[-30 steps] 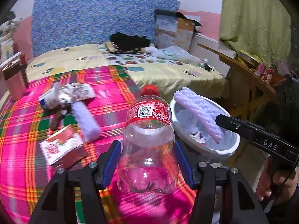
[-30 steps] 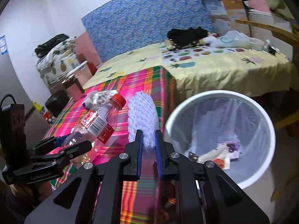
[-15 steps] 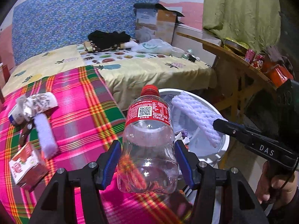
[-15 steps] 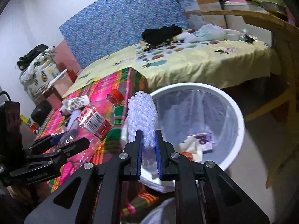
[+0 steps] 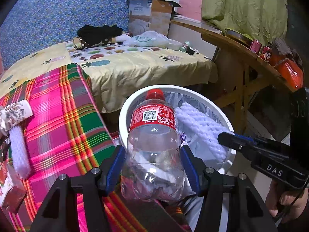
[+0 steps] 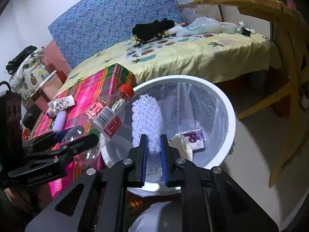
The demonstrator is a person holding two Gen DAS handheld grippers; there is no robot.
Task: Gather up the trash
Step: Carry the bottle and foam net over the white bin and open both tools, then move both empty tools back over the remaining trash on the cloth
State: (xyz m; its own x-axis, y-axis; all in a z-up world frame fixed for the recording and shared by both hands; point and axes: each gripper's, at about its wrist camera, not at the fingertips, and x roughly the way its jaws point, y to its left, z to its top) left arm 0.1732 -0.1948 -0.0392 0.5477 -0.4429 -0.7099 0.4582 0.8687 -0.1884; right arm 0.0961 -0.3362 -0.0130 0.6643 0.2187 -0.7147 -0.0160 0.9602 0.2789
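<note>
Trash held over white lined bin (image 6: 229,116) for dropping: empty Coca-Cola bottle (image 5: 154,145) clamped upright between wide left gripper (image 5: 152,166) pads, white foam fruit net (image 6: 146,119) pinched in narrow right gripper (image 6: 153,154), bin just beyond both fingertips.

The clear cola bottle (image 5: 153,147) hides the near-left inner wall of the white trash bin (image 5: 123,116). The juice carton (image 5: 9,189) is cut by the left edge. Print on the bin's purple-and-white packet (image 6: 194,140) is too small to read.
</note>
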